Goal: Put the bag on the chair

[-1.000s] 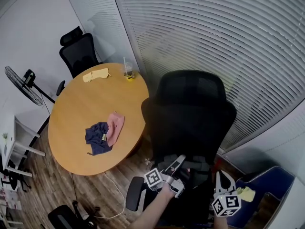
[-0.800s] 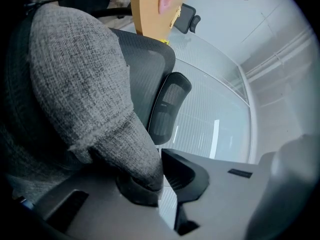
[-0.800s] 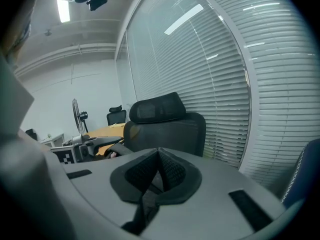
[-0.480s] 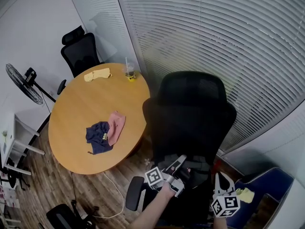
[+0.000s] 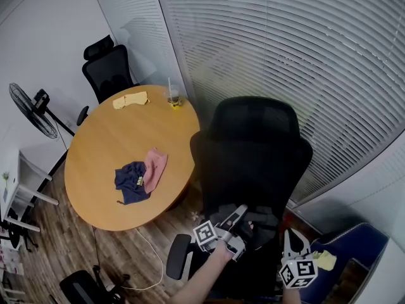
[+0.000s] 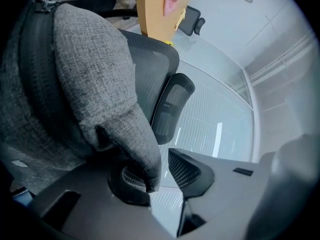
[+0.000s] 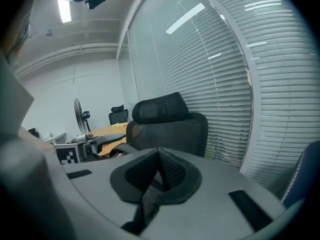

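Note:
A black mesh office chair (image 5: pixel 253 163) stands right in front of me. The grey fabric bag (image 6: pixel 75 74) with a dark zipper fills the left of the left gripper view. In the head view it shows as a dark bundle (image 5: pixel 262 219) low against the chair's back. My left gripper (image 5: pixel 233 219) is at the bag with its jaws apart. A flap of the bag hangs between them, lying over the left pad (image 6: pixel 127 181). My right gripper (image 5: pixel 295 242) hangs to the right of the chair, shut and empty, with its pads (image 7: pixel 165 170) pressed together.
A round wooden table (image 5: pixel 101 151) stands to the left, with blue (image 5: pixel 131 182), pink (image 5: pixel 154 168) and yellow (image 5: pixel 130 99) cloths and a cup (image 5: pixel 172 95) on it. Beyond it are a second black chair (image 5: pixel 107 68) and a fan (image 5: pixel 28 109). A blinds-covered glass wall runs behind, and a blue seat (image 5: pixel 357 246) is at lower right.

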Motion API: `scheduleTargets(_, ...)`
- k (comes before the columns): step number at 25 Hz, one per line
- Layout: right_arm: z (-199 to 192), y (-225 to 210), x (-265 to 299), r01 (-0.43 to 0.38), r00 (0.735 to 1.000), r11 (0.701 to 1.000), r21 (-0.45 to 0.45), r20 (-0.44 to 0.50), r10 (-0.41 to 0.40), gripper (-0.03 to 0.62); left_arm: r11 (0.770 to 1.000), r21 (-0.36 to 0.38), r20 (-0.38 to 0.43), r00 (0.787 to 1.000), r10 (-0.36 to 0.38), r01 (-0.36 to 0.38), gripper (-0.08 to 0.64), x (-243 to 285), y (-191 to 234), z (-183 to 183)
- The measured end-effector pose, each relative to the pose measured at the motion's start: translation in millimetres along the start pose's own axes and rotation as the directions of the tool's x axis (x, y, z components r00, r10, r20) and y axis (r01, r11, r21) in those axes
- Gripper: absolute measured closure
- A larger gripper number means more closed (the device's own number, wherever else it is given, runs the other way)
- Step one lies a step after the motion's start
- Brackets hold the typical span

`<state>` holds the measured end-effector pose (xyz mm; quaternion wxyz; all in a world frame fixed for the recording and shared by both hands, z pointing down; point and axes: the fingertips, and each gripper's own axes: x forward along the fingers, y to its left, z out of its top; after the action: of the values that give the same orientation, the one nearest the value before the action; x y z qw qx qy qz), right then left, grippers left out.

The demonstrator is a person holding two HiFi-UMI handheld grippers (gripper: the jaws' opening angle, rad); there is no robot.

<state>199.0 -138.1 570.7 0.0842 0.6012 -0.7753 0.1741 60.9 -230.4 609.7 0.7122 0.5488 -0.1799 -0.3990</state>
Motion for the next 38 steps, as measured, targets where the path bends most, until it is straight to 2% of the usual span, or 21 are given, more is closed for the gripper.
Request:
scheduleTargets(5,1,4,-3,-0.007,1.000,1.000,-0.007,-0.001,0.007,0.580,1.000,-0.011,-0.025,0.999,0.021,-0.021,0.446,-3,8,-7)
scheduleTargets(12,1,12,-3,-0.021,1.000,1.000,-0.024,0.008,0.021,0.580,0.999,0.016,-0.054,0.997,0.049,-0.048,0.442,-11,14,-13)
scheduleTargets(17,8,21,-3,-0.027,0.999,0.999,-0.036,0.019,0.027,0.580,0.993,0.082,-0.099,0.991,0.088,-0.080,0.442,-21,14,-19)
scheduleTargets(21,19,30,-10,-0.009,0.998,0.998,-0.064,0.055,0.013,0.580,0.980,0.169,-0.164,0.978,0.133,-0.105,0.447,-32,14,-33)
scheduleTargets(25,27,40,-15,-0.008,0.997,0.997,-0.074,0.073,0.013,0.580,0.973,0.219,-0.212,0.970,0.118,-0.071,0.471,-44,1,-46)
scheduleTargets(26,28,43,-17,-0.007,0.997,0.997,-0.076,0.077,0.013,0.580,0.965,0.253,-0.222,0.968,0.119,-0.060,0.485,-47,-3,-49)
scheduleTargets(27,30,46,-18,-0.007,0.997,0.997,-0.079,0.081,0.013,0.580,0.948,0.312,-0.232,0.963,0.137,-0.060,0.497,-49,-6,-50)
scheduleTargets(28,32,49,-19,-0.007,0.996,0.997,-0.082,0.086,0.014,0.580,0.916,0.394,-0.237,0.955,0.180,-0.075,0.508,-53,-7,-48)
scheduleTargets(29,34,53,-19,-0.008,0.996,0.996,-0.088,0.091,0.016,0.580,0.873,0.477,-0.230,0.944,0.235,-0.101,0.516,-56,-7,-46)
scheduleTargets(32,43,65,-20,-0.009,0.994,0.995,-0.099,0.106,0.020,0.580,0.776,0.613,-0.190,0.927,0.323,-0.145,0.535,-61,-21,-49)
scheduleTargets(33,47,68,-20,-0.010,0.993,0.995,-0.102,0.113,0.021,0.580,0.723,0.676,-0.172,0.924,0.342,-0.142,0.537,-61,-29,-49)
scheduleTargets(35,56,76,-21,-0.014,0.991,0.993,-0.115,0.128,0.029,0.580,0.585,0.804,-0.138,0.923,0.360,-0.108,0.537,-57,-49,-48)
scheduleTargets(36,59,79,-22,-0.018,0.990,0.992,-0.121,0.136,0.034,0.580,0.522,0.849,-0.131,0.925,0.357,-0.081,0.537,-55,-59,-50)
scheduleTargets(38,60,86,-22,-0.028,0.988,0.992,-0.120,0.147,0.045,0.580,0.432,0.901,-0.122,0.933,0.340,-0.039,0.537,-52,-77,-53)
